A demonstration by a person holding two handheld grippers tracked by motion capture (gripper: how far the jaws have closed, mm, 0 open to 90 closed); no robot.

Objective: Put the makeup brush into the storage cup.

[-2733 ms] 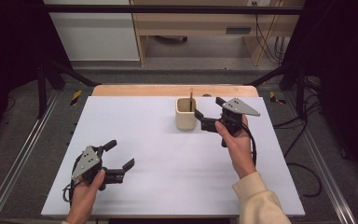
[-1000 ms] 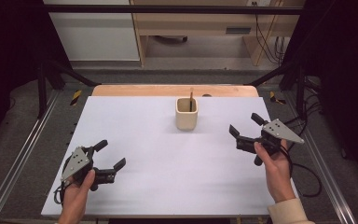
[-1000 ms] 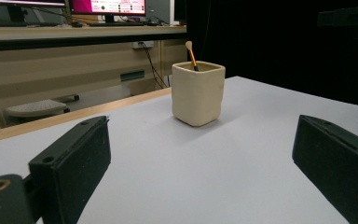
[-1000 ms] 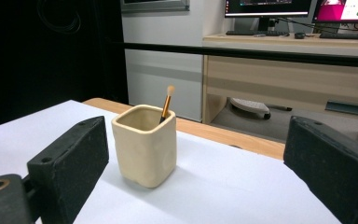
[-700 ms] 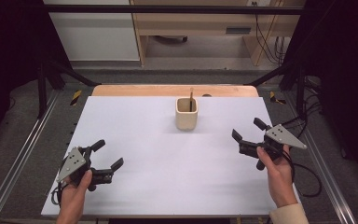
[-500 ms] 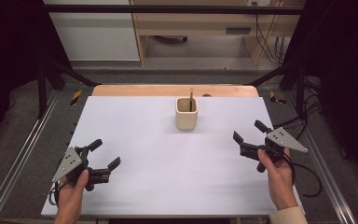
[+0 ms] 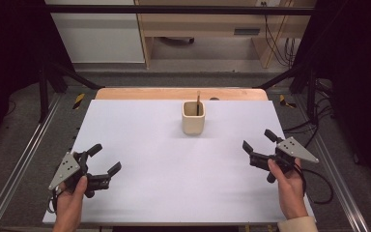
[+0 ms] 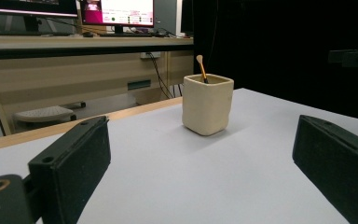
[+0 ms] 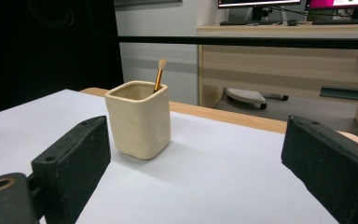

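While both tongs hang back from the cream cup, the risk looks clear enough: that cup is tall and light-looking, with a thin brush leaning in it, so a careless sweep could well tip it or flick the brush out. Left gripper, jaws spread wide, empty, sits well off to the cup's near-left. Right gripper, jaws wide too, nothing held, waits to the cup's near-right, a bit closer. Cup stands upright toward the far middle of the white table, between the two and beyond them.
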